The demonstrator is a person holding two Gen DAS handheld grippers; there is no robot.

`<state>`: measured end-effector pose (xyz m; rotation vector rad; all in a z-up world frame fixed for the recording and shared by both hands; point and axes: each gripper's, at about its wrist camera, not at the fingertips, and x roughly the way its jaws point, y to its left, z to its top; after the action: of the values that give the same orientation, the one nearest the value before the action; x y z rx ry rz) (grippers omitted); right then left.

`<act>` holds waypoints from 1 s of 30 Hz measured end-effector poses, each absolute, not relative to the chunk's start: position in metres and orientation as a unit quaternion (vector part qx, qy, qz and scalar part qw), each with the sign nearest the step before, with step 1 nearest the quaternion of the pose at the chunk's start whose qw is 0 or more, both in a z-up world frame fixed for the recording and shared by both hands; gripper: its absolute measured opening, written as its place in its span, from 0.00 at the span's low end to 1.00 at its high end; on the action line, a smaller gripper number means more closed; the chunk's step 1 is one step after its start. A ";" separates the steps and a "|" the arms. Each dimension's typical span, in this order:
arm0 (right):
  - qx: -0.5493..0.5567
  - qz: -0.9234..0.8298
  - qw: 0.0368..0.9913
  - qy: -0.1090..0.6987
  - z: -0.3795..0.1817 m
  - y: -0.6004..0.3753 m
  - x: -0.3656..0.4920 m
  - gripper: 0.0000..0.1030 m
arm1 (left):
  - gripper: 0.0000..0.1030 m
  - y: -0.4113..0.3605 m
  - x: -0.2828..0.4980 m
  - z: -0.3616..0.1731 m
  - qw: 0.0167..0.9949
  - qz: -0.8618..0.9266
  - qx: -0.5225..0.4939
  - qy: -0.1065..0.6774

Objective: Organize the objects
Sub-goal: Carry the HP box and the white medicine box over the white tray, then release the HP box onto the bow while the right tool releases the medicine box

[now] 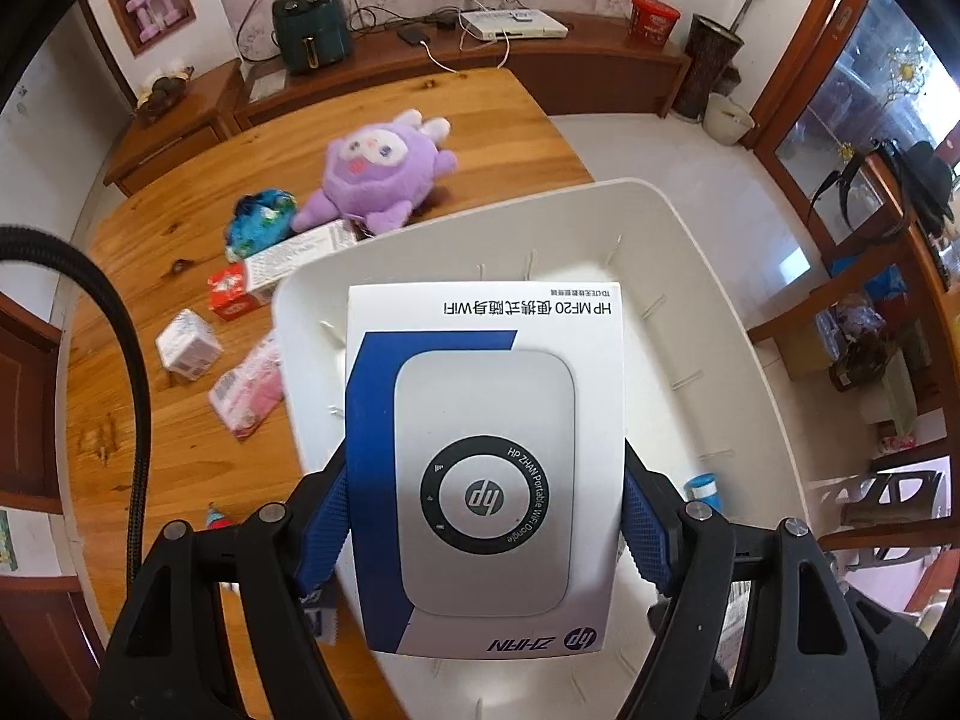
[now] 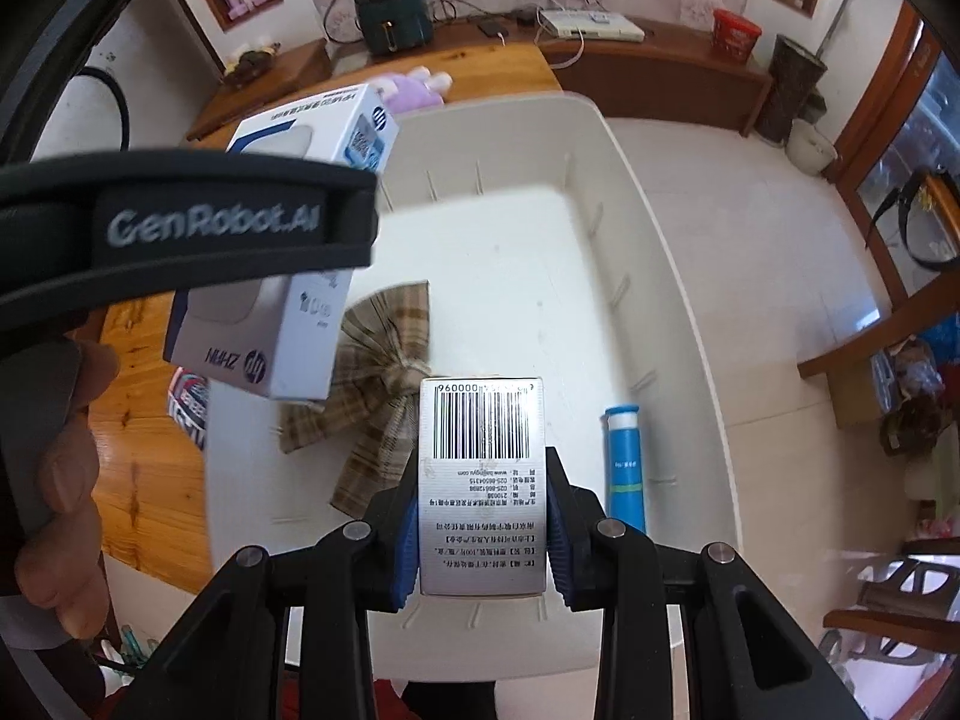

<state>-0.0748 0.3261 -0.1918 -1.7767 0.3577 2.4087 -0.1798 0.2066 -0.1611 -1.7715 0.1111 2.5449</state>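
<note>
Directly beneath both grippers lies the white bin. Left gripper clamps the HP box, long axis pointing forward over the bin's left half; right gripper pinches a silver barcode box nearer the blue tube

"HP ZHAN Portable WiFi Dongle" on white box, "GenRobot.AI" on gripper body

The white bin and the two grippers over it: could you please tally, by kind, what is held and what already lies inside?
Boxes held above the white bin: 2, the HP WiFi dongle box in the left gripper and the silver barcoded box in the right gripper.
Cloths inside: 1, the plaid cloth.
Tubes inside: 1, the blue tube.
Total: 4.
</note>
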 end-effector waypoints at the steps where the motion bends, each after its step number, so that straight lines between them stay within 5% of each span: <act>1: -0.590 0.796 0.064 0.120 -0.195 0.326 -0.075 0.34 | 0.77 0.208 -0.182 -0.165 0.019 0.818 -0.573 0.039; 10: -0.600 0.788 0.057 0.128 -0.208 0.328 -0.076 0.35 | 0.78 0.217 -0.197 -0.188 0.008 0.812 -0.582 0.044; 13: -0.598 0.789 0.057 0.129 -0.208 0.329 -0.075 0.48 | 0.80 0.212 -0.199 -0.192 0.010 0.809 -0.587 0.017; 14: -0.596 0.791 0.058 0.129 -0.208 0.328 -0.074 0.52 | 0.89 0.211 -0.200 -0.193 0.013 0.808 -0.589 0.011; 30: -0.591 0.794 0.053 0.135 -0.203 0.325 -0.081 0.52 | 0.94 0.206 -0.203 -0.182 0.008 0.811 -0.585 0.017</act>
<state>-0.0805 0.3246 -0.2027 -1.7971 0.4100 2.4125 -0.2034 0.2064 -0.1825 -1.8283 0.0516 2.5338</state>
